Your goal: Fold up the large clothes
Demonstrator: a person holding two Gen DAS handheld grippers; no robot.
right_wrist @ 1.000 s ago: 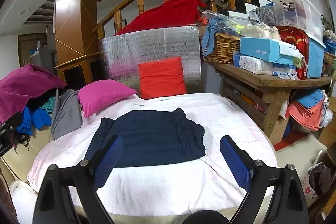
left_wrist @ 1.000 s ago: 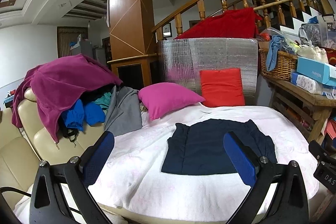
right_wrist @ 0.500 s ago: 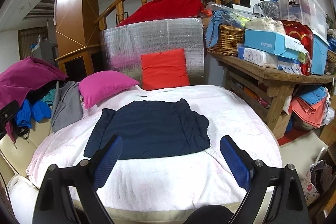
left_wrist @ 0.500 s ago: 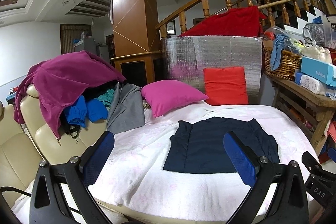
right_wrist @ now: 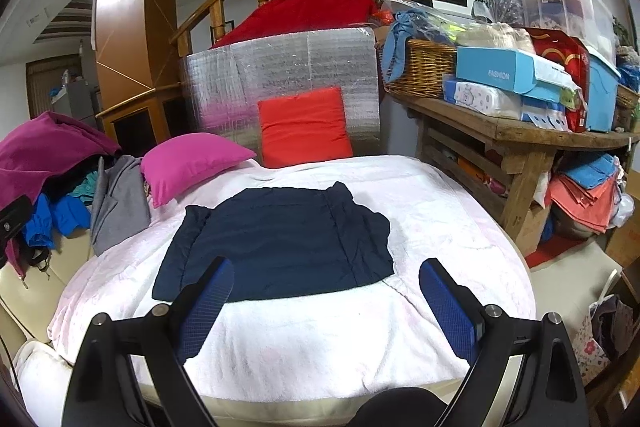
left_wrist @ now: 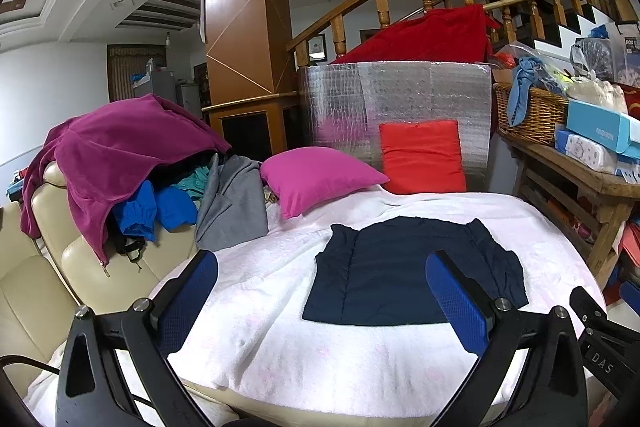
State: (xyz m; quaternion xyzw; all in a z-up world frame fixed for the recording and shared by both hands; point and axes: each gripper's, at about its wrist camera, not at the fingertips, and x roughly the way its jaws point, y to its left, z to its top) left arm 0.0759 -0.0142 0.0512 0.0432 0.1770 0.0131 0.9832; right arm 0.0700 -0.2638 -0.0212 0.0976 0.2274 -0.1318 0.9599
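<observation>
Navy garment (right_wrist: pixel 276 241) folded into a rough rectangle, lying flat near the middle of the white blanket (right_wrist: pixel 320 339). Right edge of the garment bunched and wrinkled; near edge straight.

Left gripper (left_wrist: pixel 322 297) held above the blanket's near edge, blue pads (left_wrist: pixel 456 307) spread wide apart, nothing between them, clear of the garment. Right gripper (right_wrist: pixel 326 301) likewise held over the near edge, pads (right_wrist: pixel 450 309) wide apart and empty, not touching the garment.

Beyond the garment: magenta pillow (right_wrist: pixel 192 163) to its far left, red cushion (right_wrist: pixel 302 127) straight behind, propped against a silver foil panel (right_wrist: pixel 280 71). Left of the garment, off the blanket: heap of clothes (left_wrist: pixel 128 167) on a cream sofa (left_wrist: pixel 36 267). Right of the garment: cluttered wooden table (right_wrist: pixel 516 135) with a wicker basket (right_wrist: pixel 422 69).
</observation>
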